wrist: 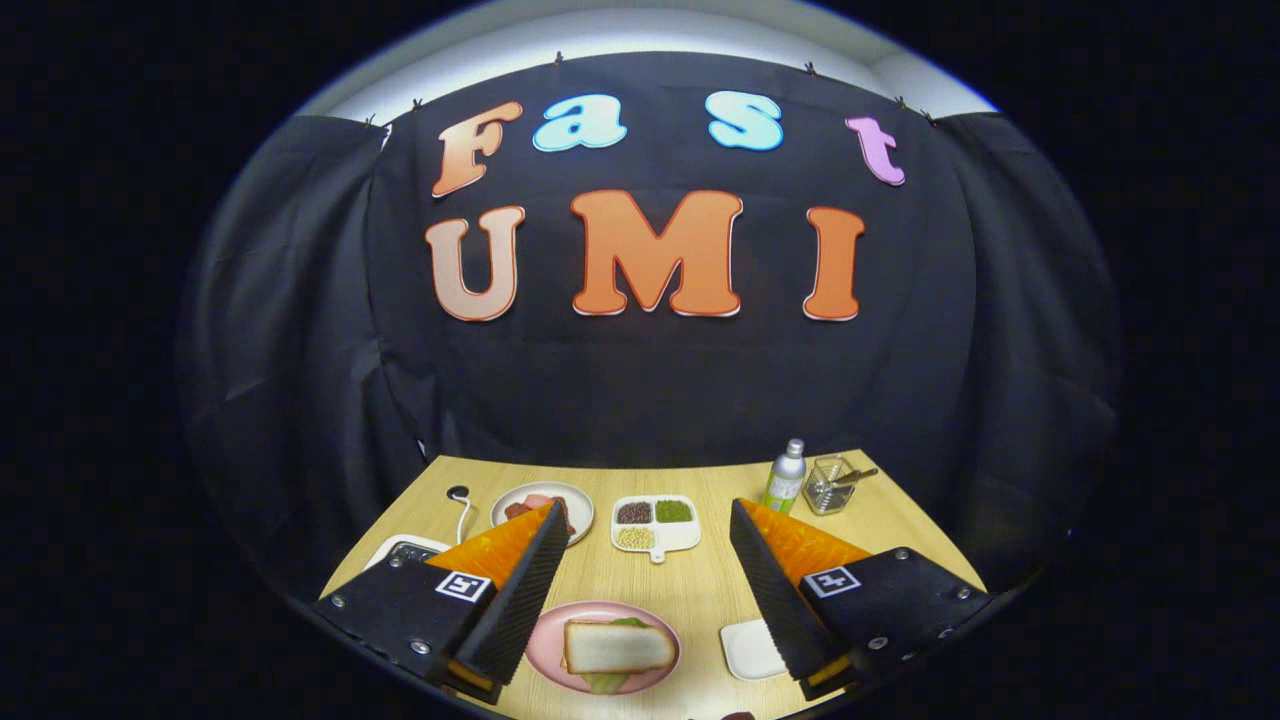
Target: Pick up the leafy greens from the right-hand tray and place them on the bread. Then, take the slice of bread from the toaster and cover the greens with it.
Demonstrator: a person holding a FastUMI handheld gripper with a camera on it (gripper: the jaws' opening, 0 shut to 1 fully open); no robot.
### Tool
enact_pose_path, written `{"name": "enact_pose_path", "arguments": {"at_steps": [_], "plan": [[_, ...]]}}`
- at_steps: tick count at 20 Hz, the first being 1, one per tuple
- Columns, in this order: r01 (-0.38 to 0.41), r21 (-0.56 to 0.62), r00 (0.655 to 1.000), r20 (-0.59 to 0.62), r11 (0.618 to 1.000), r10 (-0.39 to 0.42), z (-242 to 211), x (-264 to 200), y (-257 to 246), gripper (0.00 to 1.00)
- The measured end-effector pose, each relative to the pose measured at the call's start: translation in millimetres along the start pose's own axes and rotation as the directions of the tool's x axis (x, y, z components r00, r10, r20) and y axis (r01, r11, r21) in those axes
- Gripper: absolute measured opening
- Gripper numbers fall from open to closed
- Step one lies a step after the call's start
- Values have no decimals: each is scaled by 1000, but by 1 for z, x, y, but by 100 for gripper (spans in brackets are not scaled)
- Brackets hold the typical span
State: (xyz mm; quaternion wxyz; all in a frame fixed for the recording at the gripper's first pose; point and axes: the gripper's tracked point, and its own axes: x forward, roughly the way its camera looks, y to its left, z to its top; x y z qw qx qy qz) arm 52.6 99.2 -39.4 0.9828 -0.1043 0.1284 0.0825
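Observation:
A pink plate (548, 640) lies on the wooden table between my two fingers. On it a slice of bread (618, 645) covers leafy greens (606, 683), whose edges stick out from under it at the near and far sides. My gripper (645, 590) hangs open above the plate with nothing between its fingers (520, 590). A small white tray (750, 650) sits to the right of the plate, partly hidden by the right finger. Part of a toaster (405, 550) peeks out behind the left finger.
Beyond the fingers stand a white plate with reddish food (575, 500), a divided white dish of beans (655, 525), a bottle with a green label (785, 478) and a clear cup with utensils (830, 485). A white cable (462, 515) runs near the toaster.

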Motion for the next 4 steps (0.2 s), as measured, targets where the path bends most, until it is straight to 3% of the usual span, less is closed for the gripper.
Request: {"name": "enact_pose_path", "arguments": {"at_steps": [4], "plan": [[3,16,999,37,1000,-3,5,-12,4,98]]}}
